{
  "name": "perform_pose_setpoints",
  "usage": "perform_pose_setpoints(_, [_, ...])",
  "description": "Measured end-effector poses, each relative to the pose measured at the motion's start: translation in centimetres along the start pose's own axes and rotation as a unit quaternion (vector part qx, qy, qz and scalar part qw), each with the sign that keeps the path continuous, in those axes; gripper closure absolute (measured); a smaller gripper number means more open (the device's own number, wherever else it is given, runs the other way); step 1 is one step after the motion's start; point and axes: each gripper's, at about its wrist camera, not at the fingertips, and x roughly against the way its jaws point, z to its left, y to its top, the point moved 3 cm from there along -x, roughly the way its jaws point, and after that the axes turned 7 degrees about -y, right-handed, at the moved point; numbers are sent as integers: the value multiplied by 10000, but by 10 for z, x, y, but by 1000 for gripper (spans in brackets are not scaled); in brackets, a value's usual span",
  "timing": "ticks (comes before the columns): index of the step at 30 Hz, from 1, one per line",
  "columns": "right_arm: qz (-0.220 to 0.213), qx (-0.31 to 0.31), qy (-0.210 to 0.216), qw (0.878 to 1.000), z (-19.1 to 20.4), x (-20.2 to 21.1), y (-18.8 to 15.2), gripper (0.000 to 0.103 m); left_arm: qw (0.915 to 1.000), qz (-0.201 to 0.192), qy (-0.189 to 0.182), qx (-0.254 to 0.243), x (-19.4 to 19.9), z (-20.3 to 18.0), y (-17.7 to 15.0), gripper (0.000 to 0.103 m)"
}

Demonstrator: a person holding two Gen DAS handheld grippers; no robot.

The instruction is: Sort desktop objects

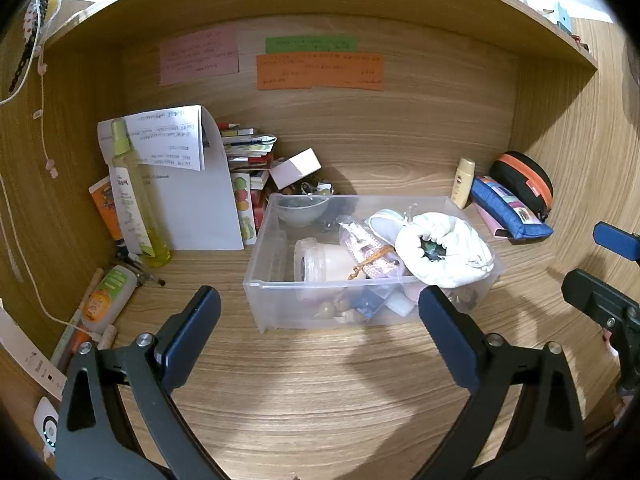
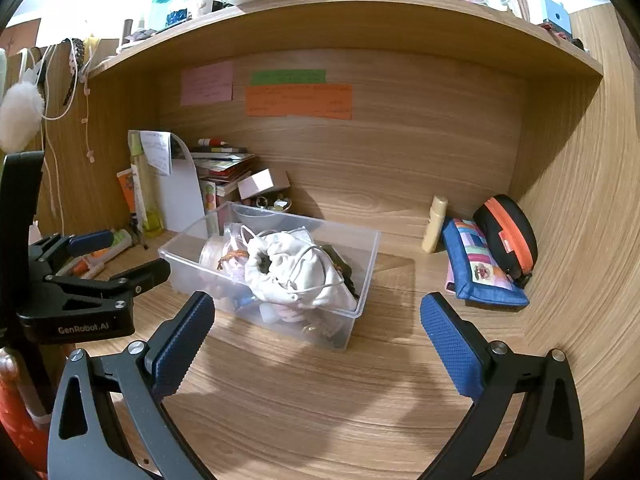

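Wooden desk (image 1: 320, 392) filling the lower frame, boxed in by a wooden alcove under a shelf (image 2: 344, 12) arching across the top. Clear plastic bin (image 1: 264, 292) sitting dead centre, crammed: white drawstring pouch (image 1: 448, 252) heaped at its right end, clear jar (image 1: 316, 260) lying on its side left of that, small glass bowl (image 1: 302, 210) tucked in the back left corner. Left gripper (image 1: 320, 304) low in the left wrist view, jaws spread wide, holding nothing, blue fingertips (image 1: 204, 308) just short of the bin's near wall. Right gripper (image 2: 316, 312) in the lower half of its own view, likewise gaping and empty, hovering in front of the bin's near corner. White paper sheets (image 1: 200, 200) propped at left centre, tall yellow spray bottle (image 1: 138, 200) standing in front of them. Orange note (image 1: 320, 72), pink note (image 1: 198, 56) and green note (image 1: 310, 44) stuck high on the back panel. Blue pencil case (image 2: 480, 268) at right centre, leaning on a black case with an orange zip (image 2: 508, 232). Small beige bottle (image 2: 434, 224) upright just left of the pencil case. White box (image 1: 296, 168) tilted behind the bin.
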Motion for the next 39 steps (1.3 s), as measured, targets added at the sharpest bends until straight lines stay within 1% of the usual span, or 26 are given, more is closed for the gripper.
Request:
perform_pose_setpoints(9, [10,2,8,10000,1,0,-1,0,10000,-1,42,-48,-1,-1,-1,3])
perform_pose_setpoints(29, [55,15,30,10000,4,-3,-2,0,9999,100,2,-79,-11,0,-4,2])
perform_pose_setpoints(39, [82,29,35,10000,7,-6,-3,0,9999,81,-29,-138,-13,-2,-4,2])
